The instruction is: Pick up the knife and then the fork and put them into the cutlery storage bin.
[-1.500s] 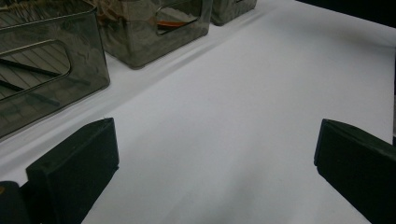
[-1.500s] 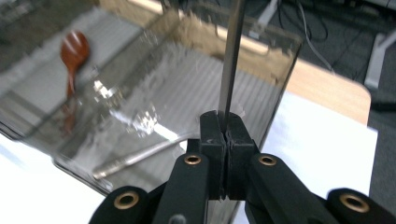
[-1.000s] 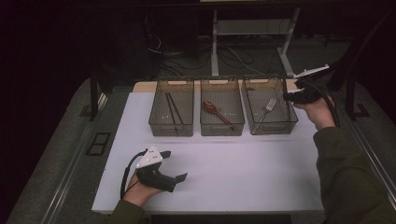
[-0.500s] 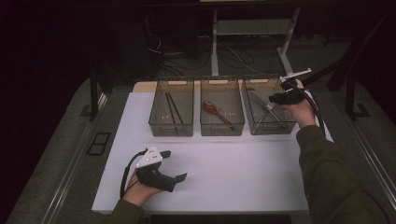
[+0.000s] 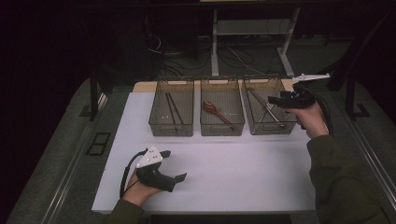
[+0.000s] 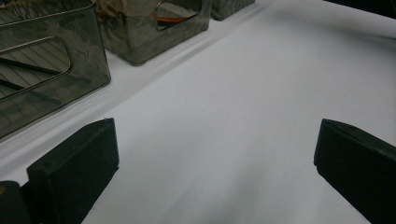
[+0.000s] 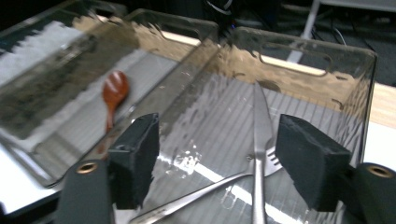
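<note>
Three bins [image 5: 222, 126] are sitting at twelve o'clock; right gripper [image 5: 273, 100], jaws just opening, empty, is hovering over knife [image 7: 259, 140] and fork [image 7: 219, 186]; left gripper [image 5: 181, 177] is resting, jaws apart.

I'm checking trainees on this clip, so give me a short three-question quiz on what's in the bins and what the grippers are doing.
1. True or false: the wooden spoon lies in the middle bin.
2. Which bin holds the knife and fork: A left, B middle, C right?
3. What does the left gripper hold?

Key: 1 true. 2 C, the right bin, under the right gripper, whose jaws have just been opening with nothing between them. 3 nothing; it is open over the table.
</note>
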Tool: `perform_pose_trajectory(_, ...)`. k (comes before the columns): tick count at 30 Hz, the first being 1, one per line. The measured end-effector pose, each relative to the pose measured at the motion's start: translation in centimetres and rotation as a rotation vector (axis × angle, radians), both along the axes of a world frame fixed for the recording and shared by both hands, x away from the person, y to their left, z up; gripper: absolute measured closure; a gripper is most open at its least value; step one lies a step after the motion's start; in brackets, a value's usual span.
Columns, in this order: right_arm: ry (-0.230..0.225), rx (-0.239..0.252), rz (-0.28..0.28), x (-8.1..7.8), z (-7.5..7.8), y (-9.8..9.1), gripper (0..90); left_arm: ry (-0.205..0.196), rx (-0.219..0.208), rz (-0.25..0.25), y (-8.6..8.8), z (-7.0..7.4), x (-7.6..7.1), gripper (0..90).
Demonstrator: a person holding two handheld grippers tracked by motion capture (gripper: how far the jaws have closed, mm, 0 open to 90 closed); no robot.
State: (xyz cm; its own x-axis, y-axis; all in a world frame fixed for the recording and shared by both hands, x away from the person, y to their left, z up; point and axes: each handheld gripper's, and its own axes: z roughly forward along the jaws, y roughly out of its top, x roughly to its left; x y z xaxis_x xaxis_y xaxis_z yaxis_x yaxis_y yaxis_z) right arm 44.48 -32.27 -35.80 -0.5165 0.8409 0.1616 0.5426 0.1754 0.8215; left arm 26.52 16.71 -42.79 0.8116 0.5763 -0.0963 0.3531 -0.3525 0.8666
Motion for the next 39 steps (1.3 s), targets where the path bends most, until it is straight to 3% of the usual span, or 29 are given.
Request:
perform_pose_trajectory(3,-0.031,0.013,0.003,-1.3,0.3,-0.2,26.4,0.0,0.0,0.0,0.0,0.0,0.0,0.0)
perform_pose_trajectory(7,-0.037,0.041,0.028,-2.8,0.4,-0.4,22.6,0.004,0.003,0.0,0.0,0.0,0.0,0.0)
perform_pose_trajectory(16,-0.07,0.037,0.051,-6.2,-0.5,-0.2,17.4,0.006,0.003,-0.006,0.0,-0.2,0.1,0.0)
perform_pose_trajectory(24,-0.109,0.032,0.077,-9.8,-1.9,0.8,16.0,0.01,0.004,-0.007,0.0,-0.2,0.1,0.0)
perform_pose_trajectory(30,-0.098,0.019,0.106,-12.4,-3.5,1.6,13.3,0.007,0.003,-0.008,0.0,-0.2,0.1,0.0)
perform_pose_trajectory(39,-0.086,0.039,0.111,-15.9,-6.1,1.7,13.3,0.008,0.0,-0.006,0.0,-0.2,0.1,0.0)
